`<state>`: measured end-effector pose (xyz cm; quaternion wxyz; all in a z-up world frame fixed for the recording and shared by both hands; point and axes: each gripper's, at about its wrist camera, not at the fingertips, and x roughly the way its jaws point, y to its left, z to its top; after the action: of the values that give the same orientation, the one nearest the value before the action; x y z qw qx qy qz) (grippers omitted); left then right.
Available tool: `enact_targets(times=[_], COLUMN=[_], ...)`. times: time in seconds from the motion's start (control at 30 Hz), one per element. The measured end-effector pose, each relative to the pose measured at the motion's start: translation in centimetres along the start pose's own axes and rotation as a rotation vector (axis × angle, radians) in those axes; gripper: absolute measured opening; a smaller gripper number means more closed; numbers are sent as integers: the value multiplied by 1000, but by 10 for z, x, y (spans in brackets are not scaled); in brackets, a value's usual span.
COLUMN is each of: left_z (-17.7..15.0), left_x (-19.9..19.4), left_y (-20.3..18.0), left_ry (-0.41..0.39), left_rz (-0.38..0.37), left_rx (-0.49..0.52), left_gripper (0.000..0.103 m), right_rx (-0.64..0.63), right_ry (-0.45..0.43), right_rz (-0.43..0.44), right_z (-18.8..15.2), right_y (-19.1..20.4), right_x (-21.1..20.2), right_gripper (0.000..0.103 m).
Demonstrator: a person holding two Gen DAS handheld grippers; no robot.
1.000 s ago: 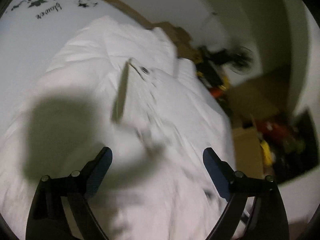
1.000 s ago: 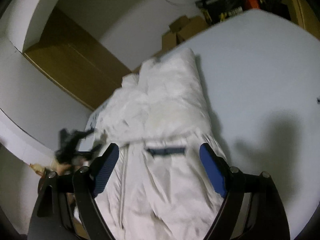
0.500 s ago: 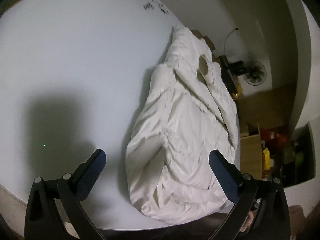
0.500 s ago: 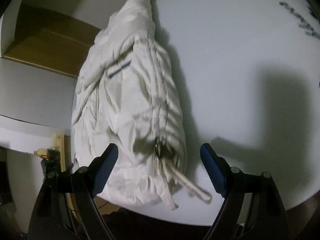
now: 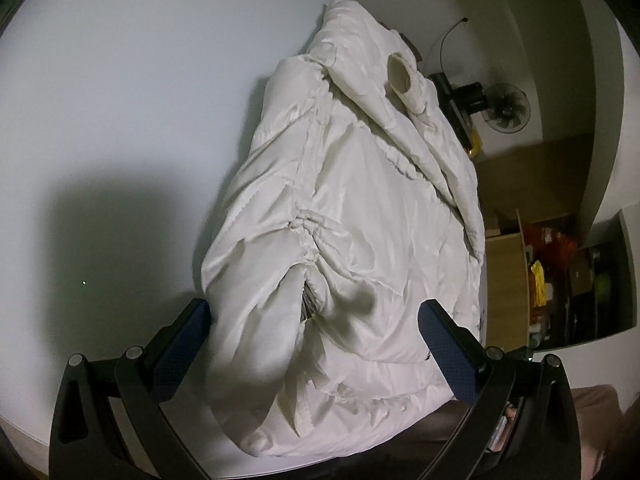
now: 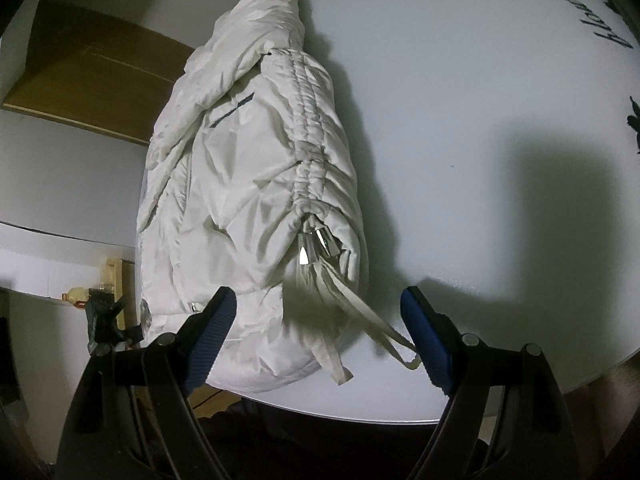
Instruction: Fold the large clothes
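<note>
We find the white padded jacket [image 5: 352, 216] lying lengthwise on the pale round worktop [image 5: 120, 100], hem at the near edge and hood end at the far side. The body is already doubled into a long narrow bundle, with a sleeve cuff [image 5: 402, 76] resting on top near the far end; we read that as sleeves tucked in so that only the crosswise fold remains.

Left claw [image 5: 316, 344] stands wide, its blue pads either side of the near hem, nothing pinched. Right claw [image 6: 318, 330] also stands wide, straddling the other near corner where the ruched side seam [image 6: 308, 148] ends in metal toggles [image 6: 316, 242] and loose drawcord tapes [image 6: 360, 320] trail toward the worktop edge.

We judge both claws are set at the hem corners so the near end can be lifted evenly and carried toward the hood. The dangling tapes may snag or slip out of the fold; the padding looks springy and may not stay flat.
</note>
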<state>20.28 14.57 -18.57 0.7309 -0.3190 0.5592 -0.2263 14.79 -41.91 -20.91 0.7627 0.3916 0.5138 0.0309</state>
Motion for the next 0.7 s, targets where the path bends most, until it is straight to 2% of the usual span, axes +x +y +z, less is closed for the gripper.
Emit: enact_targets(times=[0.17, 0.37, 0.63, 0.7], left_z=[1, 11, 23, 23], left_x=[5, 16, 31, 31], left_y=[3, 2, -9, -9], left_ry=[13, 37, 60, 59], left_rz=[-51, -119, -140, -140], left_rx=[-7, -19, -17, -23], left_gripper=[103, 103, 103, 102], right_rx=[8, 11, 61, 54], right_ry=[3, 25, 65, 63], right_rz=[16, 90, 204, 214], right_z=[6, 17, 34, 35], right_y=[2, 14, 26, 28], right_x=[5, 22, 47, 51], right_gripper=[84, 84, 84, 80])
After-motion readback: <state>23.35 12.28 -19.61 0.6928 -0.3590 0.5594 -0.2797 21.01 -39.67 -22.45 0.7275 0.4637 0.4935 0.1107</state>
